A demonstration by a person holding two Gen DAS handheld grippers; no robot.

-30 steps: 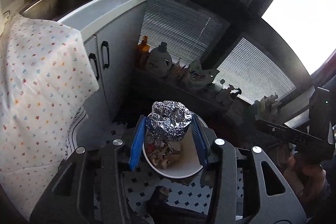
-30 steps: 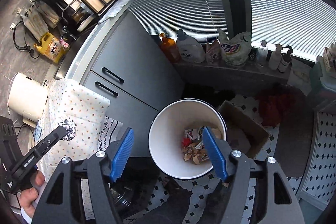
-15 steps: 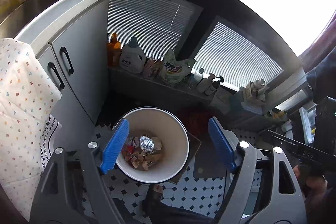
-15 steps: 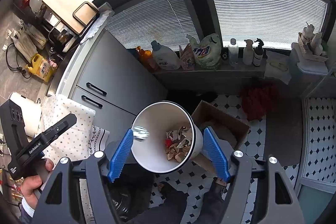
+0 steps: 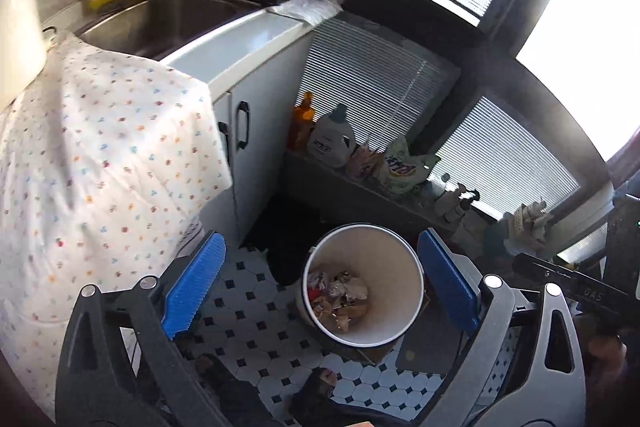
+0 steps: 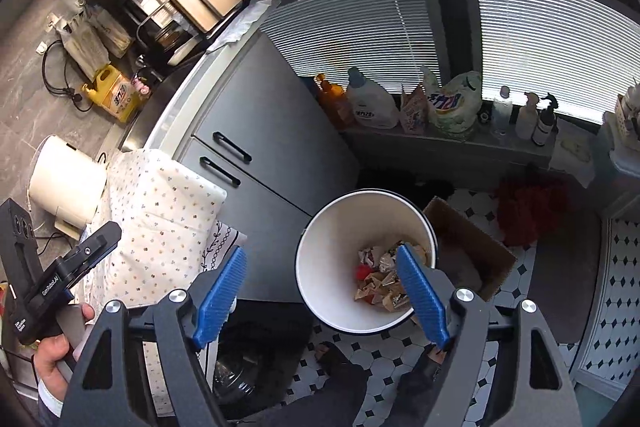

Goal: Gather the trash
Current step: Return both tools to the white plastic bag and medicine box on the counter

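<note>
Now both sets of jaws are spreading, nothing btwn them: left gripper (image 5: 320, 287) widest, right gripper (image 6: 320, 295) too. Crumpled foil and paper trash (image 5: 338, 297) lies in the round white plastic bin (image 5: 400, 331) on the tiled floor. Next pickup probably wants a wide, clear approach.

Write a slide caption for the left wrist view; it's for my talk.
Left gripper, jaws opening and empty, above a white bin of trash.

Smooth white plastic bin (image 5: 404, 323) holds crumpled paper and foil trash (image 5: 340, 293).
</note>
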